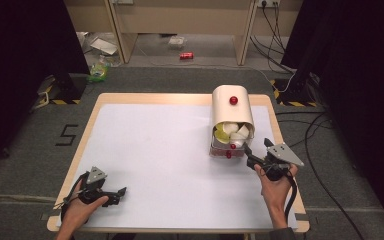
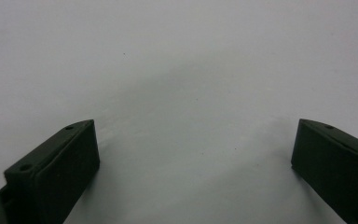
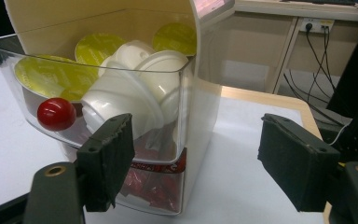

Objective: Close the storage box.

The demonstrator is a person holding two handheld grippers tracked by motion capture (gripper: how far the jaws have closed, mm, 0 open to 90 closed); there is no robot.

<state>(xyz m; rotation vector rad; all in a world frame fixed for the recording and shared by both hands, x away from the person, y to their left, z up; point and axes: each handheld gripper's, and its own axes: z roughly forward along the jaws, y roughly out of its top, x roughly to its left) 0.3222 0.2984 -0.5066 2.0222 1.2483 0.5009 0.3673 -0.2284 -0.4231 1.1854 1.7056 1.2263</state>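
Observation:
A cream capsule dispenser [image 1: 232, 111] with a red knob [image 1: 233, 100] on its curved cover stands at the table's right. Its clear drawer [image 3: 121, 70] is pulled out and holds white and yellow-lidded capsules [image 3: 130, 84]; a red knob [image 3: 56, 114] sits on the drawer's front. My right gripper [image 1: 256, 152] is open just right of the drawer's corner, holding nothing, its left finger [image 3: 109, 154] close to the clear wall. My left gripper [image 1: 121, 195] rests open near the front left of the table, with bare white surface [image 2: 186, 93] between its jaws.
The white mat [image 1: 160, 150] covers a wooden table [image 1: 80, 150]. Past the far edge, a red can [image 1: 186, 55] and litter [image 1: 100, 70] lie on the floor. Cables [image 1: 320, 130] trail on the floor to the right.

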